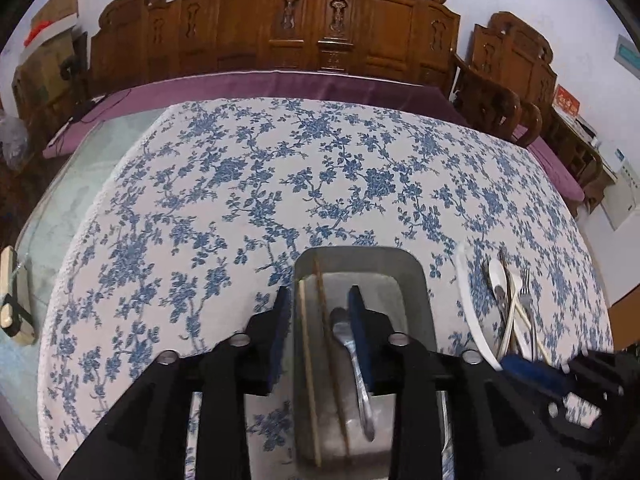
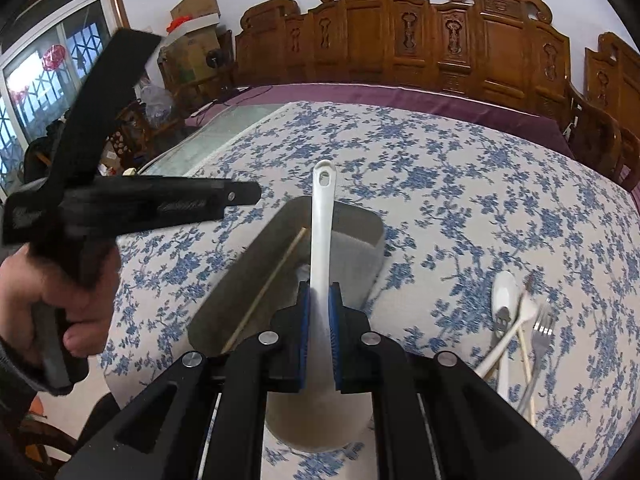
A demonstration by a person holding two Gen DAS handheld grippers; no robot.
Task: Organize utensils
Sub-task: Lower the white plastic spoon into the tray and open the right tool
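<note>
A grey utensil holder [image 1: 416, 280] stands on the floral tablecloth; it holds two chopsticks [image 1: 308, 364] and a metal spoon [image 1: 356, 364]. My left gripper [image 1: 320, 320] is open, its jaws straddling the holder's left wall. My right gripper [image 2: 319, 312] is shut on a white plastic spoon [image 2: 323, 216], held over the holder [image 2: 360, 236] with the handle pointing away. A chopstick [image 2: 264, 292] leans inside. More utensils lie on a white plate [image 1: 468, 304] at the right: white spoons [image 2: 505, 292], a fork [image 2: 543, 332], chopsticks.
The table has a blue floral cloth [image 1: 280, 184] with glass exposed at the left [image 1: 72, 200]. Carved wooden chairs [image 1: 320, 28] and a purple cushion line the far side. The left hand-held gripper body [image 2: 120, 200] shows in the right wrist view.
</note>
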